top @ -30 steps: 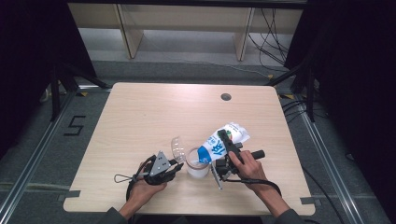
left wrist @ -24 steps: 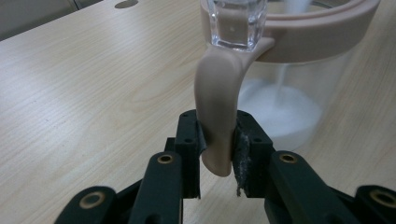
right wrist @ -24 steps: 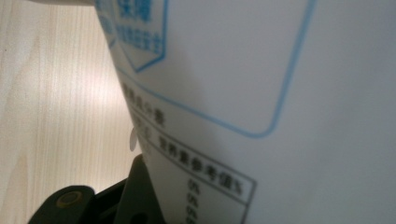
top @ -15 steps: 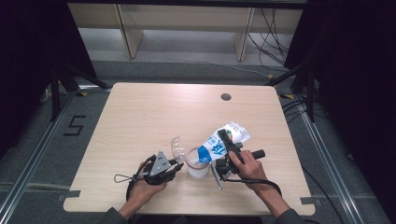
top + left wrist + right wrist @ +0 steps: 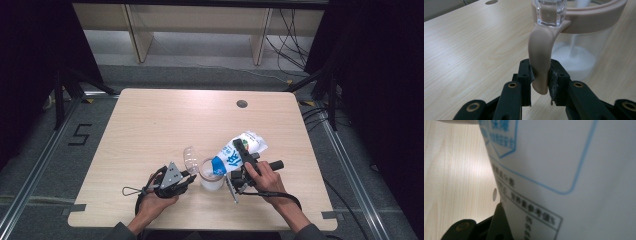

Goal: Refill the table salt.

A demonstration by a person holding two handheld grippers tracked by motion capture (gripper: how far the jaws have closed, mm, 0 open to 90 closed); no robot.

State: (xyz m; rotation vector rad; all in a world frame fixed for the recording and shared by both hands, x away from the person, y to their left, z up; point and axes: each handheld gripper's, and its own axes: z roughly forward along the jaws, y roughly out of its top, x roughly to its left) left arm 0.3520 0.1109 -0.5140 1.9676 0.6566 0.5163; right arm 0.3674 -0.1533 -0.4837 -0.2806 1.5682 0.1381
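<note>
The left gripper had its jaws closed narrow on the beige handle of a clear plastic jar, which stood on the wooden worktop near its front edge, with white powder in its bottom. In the high view the jar stood between the two hands, its clear lid flipped up at the left. The right gripper held a white and blue bag tilted with its mouth down over the jar, jaws clamped on it. In the right gripper view the bag bore blue Chinese characters and a boxed table printed in black, all too blurred to read. A thin white stream fell inside the jar.
</note>
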